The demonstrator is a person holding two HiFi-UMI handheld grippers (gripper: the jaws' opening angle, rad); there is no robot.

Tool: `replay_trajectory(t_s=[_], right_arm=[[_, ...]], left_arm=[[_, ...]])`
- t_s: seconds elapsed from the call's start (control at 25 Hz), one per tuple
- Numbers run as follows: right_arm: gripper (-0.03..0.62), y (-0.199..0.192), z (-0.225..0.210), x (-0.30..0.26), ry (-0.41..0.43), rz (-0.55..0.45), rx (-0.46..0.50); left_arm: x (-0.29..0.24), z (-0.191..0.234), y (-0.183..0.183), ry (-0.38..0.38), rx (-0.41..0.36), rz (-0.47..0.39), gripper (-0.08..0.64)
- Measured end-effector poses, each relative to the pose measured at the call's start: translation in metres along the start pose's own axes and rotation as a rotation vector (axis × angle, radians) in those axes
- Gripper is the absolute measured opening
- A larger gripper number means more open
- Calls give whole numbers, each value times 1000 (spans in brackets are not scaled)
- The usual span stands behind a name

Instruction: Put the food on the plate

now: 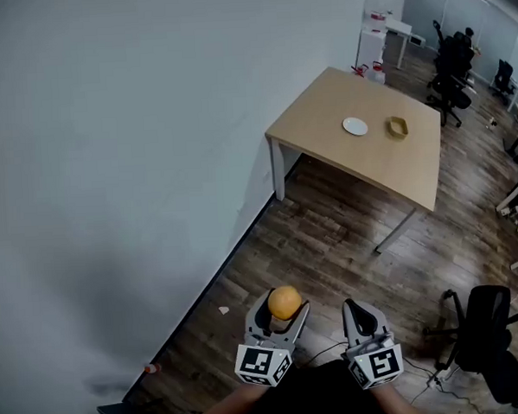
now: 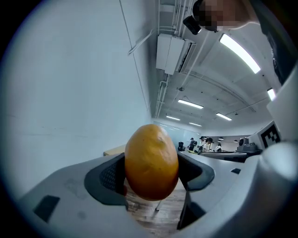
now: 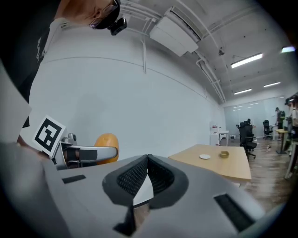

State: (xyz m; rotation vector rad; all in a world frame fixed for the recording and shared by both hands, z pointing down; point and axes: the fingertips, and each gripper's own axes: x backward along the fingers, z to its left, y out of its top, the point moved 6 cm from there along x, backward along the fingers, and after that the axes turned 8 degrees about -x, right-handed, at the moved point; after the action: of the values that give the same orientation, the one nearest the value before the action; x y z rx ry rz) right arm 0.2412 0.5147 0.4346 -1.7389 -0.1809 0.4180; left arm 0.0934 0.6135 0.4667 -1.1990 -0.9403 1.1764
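1. The left tool (image 1: 284, 306) was clamped on an orange, egg-shaped fruit (image 2: 151, 161), one pad on each flank, over the floor (image 1: 330, 233) close to the person.
2. The fruit looked smooth, firm and fairly light. It could slip if the grip loosened, so holding it across its widest middle seemed right.
3. The right tool (image 3: 148, 172) was closed together and empty.
4. Far off, the white plate (image 1: 355, 127) lay near the worktop's (image 1: 335, 90) middle, with a yellowish thing (image 1: 398, 127) near it.

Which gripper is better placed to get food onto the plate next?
Left. The left gripper clamps the orange fruit; the right gripper is shut and empty. The plate sits on the table ahead.
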Motion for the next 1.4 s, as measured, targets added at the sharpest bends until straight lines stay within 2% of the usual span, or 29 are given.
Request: replay_trajectory(t_s=[0.16, 0.36, 0.52, 0.76, 0.84, 1.0, 1.2, 1.32, 1.4], right_arm=[[60, -7, 0, -14, -68, 14, -19], [60, -7, -2, -14, -128, 41, -31], [60, -15, -23, -16, -196, 67, -24], [60, -17, -64, -37, -238, 21, -64], [60, -15, -83, -43, -261, -2, -68], [60, -6, -142, -60, -293, -47, -72], [60, 26, -204, -89, -239, -94, -41], [60, 50, -251, -96, -305, -110, 21], [60, 63, -288, -101, -342, -140, 13]], left_arm=[[-11, 21, -9, -49, 6, 9, 324], [-16, 26, -5, -81, 17, 12, 324], [-33, 25, -7, -111, 15, -9, 324], [-74, 30, -13, -142, 20, -1, 324], [-89, 30, -7, -160, 28, -25, 324], [-143, 26, 3, -160, -9, -41, 324], [-234, 10, 3, -215, -11, -27, 324], [-282, -10, 16, -239, -42, -32, 324], [-314, -20, 22, -251, -59, -25, 324]])
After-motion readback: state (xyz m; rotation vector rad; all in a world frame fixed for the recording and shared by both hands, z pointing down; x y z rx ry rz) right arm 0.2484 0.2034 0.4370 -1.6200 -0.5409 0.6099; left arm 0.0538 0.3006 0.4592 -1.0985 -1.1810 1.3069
